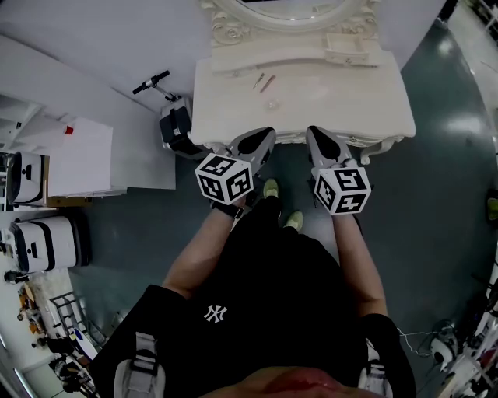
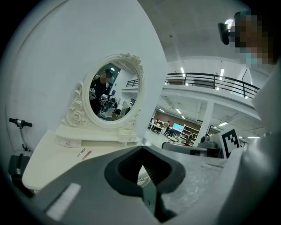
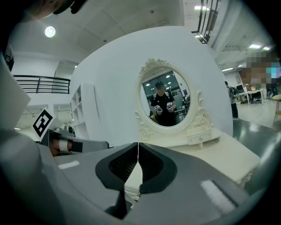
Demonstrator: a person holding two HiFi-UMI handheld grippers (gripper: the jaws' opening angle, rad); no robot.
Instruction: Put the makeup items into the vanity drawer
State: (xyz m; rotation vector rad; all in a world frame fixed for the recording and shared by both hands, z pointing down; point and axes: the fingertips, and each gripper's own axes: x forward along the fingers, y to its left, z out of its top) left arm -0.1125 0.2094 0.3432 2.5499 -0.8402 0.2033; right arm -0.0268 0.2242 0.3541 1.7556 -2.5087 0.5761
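A cream vanity (image 1: 366, 101) with an oval mirror (image 1: 280, 9) stands in front of me. Two thin makeup items (image 1: 262, 82), one of them pinkish, lie on its top near the mirror base; they show as (image 2: 84, 153) in the left gripper view. Small drawers (image 3: 199, 138) sit under the mirror and look shut. My left gripper (image 1: 261, 141) hovers at the vanity's front edge, jaws shut and empty (image 2: 141, 151). Beside it, my right gripper (image 1: 319, 140) is also shut with nothing in it (image 3: 138, 147). Both are well short of the items.
A kick scooter (image 1: 159, 87) leans by the vanity's left side. A white board or cabinet (image 1: 85, 159) and white cases (image 1: 43, 237) stand further left. My feet (image 1: 272, 190) are just in front of the vanity, on dark floor.
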